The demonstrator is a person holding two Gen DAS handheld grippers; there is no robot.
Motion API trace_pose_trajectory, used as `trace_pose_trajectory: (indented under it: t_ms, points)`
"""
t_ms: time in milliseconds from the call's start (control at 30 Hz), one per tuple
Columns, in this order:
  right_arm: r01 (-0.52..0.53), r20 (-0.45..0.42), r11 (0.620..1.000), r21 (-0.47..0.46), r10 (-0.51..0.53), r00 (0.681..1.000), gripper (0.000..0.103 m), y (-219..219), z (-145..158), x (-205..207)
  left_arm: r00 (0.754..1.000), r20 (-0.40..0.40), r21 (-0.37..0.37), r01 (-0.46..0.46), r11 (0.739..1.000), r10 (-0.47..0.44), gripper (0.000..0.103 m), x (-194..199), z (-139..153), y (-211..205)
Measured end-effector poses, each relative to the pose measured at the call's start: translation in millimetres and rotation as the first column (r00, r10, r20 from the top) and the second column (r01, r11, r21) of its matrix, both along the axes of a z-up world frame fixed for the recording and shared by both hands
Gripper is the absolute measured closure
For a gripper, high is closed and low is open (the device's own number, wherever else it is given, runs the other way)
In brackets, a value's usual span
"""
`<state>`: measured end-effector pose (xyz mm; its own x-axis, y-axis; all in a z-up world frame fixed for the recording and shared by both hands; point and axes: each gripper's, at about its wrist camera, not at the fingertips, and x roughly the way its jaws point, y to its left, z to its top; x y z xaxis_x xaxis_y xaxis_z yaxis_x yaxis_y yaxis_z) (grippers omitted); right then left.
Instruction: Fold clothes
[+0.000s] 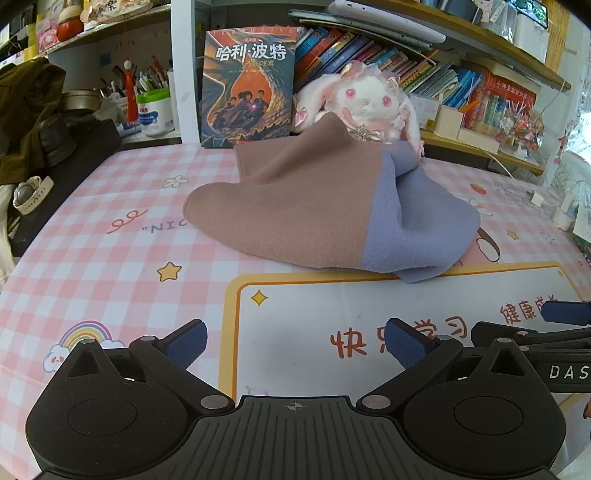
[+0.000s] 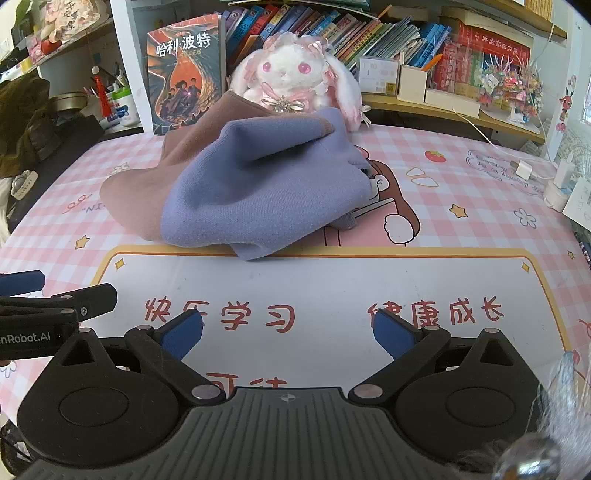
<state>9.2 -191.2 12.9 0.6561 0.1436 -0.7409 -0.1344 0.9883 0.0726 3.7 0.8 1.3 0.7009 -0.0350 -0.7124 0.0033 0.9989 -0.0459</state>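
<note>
Closest to the cameras, the left gripper (image 1: 295, 347) and right gripper (image 2: 288, 332) both hover with fingers spread wide, nothing between them, over a bare white panel of the pink checked surface (image 2: 480, 177). Past that panel's orange border sits the crumpled brown and purple garment (image 1: 314, 206), mid-surface, with room on both sides. Right behind it a plush bunny (image 2: 291, 74) and upright book (image 1: 247, 85) crowd the back edge.

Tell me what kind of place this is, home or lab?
Most likely a home, a child's study desk. A crammed bookshelf runs behind it, a plush rabbit sits at the back, and a pink checked cartoon desk mat covers the top, where the brown and purple garment lies crumpled.
</note>
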Motion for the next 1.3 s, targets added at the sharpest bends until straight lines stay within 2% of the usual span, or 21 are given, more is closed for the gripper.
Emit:
trace_pose_trajectory:
  t_ms: [1300]
  points:
    - [0.003,0.002,1.000,0.006,-0.003,1.000,0.003,-2.9,-0.2,4.0,1.000,-0.005,0.004,0.009,1.000,-0.009,0.000,4.2,1.3,0.8]
